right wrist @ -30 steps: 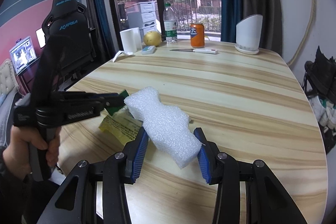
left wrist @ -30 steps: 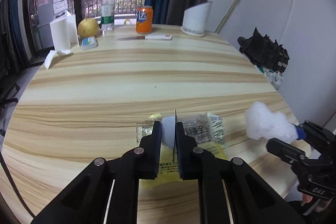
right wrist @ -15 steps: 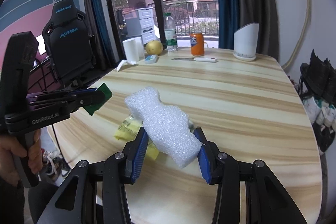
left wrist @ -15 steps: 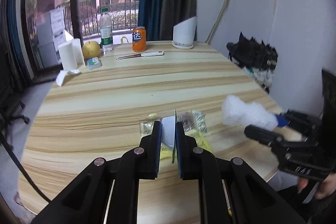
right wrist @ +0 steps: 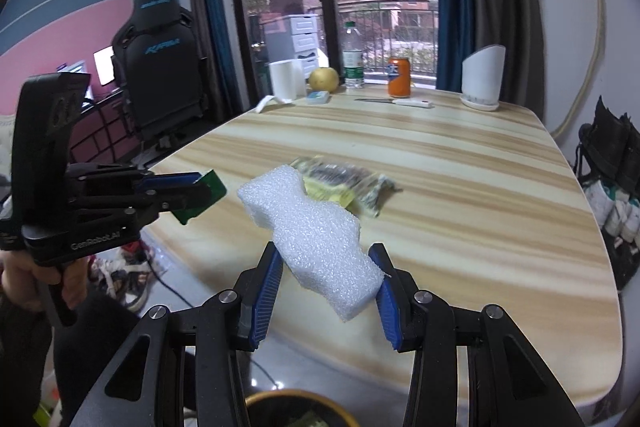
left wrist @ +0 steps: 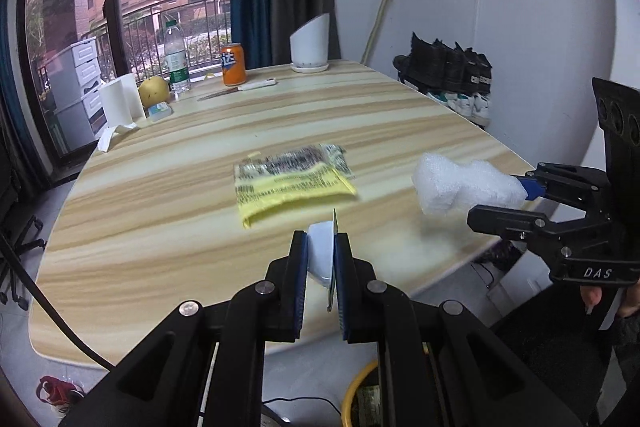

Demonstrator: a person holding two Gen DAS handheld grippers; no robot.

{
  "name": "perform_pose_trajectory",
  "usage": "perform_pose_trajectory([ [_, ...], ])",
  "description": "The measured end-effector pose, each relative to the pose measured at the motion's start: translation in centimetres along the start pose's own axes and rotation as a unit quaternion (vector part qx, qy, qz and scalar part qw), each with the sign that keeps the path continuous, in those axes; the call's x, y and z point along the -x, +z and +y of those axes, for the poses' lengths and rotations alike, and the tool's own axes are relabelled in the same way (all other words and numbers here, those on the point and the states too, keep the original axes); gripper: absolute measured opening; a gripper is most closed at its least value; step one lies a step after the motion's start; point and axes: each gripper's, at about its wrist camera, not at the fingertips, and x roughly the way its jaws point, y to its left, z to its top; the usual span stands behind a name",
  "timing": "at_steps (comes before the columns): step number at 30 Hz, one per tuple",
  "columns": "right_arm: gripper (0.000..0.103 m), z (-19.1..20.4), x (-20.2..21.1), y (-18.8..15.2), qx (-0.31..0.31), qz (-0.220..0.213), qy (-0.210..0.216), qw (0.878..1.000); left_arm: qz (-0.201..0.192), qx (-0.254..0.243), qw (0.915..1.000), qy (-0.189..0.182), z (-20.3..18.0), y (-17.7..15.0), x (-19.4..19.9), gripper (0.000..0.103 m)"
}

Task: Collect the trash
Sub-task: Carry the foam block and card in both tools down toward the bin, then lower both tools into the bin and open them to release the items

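My left gripper (left wrist: 322, 239) is shut on a thin green packet (left wrist: 321, 253) with a pale underside, held edge-up just past the table's near edge. From the right wrist view that packet (right wrist: 200, 197) juts out of the left gripper (right wrist: 192, 189) at the left. My right gripper (right wrist: 326, 255) is shut on a white foam block (right wrist: 312, 231), which sticks forward and up. The left wrist view shows the foam block (left wrist: 460, 183) at the right, over the table's corner. A yellow and silver wrapper (left wrist: 292, 183) lies flat on the wooden table (left wrist: 160, 219). Below both grippers is a bin with a yellow rim (right wrist: 288, 397).
At the table's far end stand a water bottle (left wrist: 176, 59), an orange can (left wrist: 233, 65), a pear (left wrist: 154, 91), a paper roll (left wrist: 120, 103), a knife (left wrist: 240, 91) and a white holder (left wrist: 310, 45). A gaming chair (right wrist: 160, 63) stands to the left, shoes (left wrist: 444, 75) to the right.
Both grippers have drawn back over the table's near edge with their loads still held. The yellow wrapper now lies ahead of the left gripper. The bin's rim has come into view below.
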Motion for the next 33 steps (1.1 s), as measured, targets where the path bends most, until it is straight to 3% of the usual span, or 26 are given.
perform_pose_trajectory([
  [10,0.043,1.9,3.2,-5.2,-0.009,0.010,0.022,1.000,-0.003,-0.015,0.9998,-0.014,-2.7,-4.6,2.6,0.008],
  [17,0.043,3.0,3.0,-8.8,-0.018,0.040,0.020,0.999,0.010,-0.021,0.9992,-0.031,-4.4,-6.7,1.7,0.008],
  [25,0.043,2.6,-2.4,-13.5,-0.040,0.115,0.000,0.993,0.089,-0.002,0.9950,-0.045,-5.2,-11.5,-4.2,0.008],
  [33,0.043,0.8,-8.3,-17.6,-0.099,0.189,-0.027,0.977,0.188,0.016,0.9813,-0.040,-5.9,-15.3,-9.6,0.008],
])
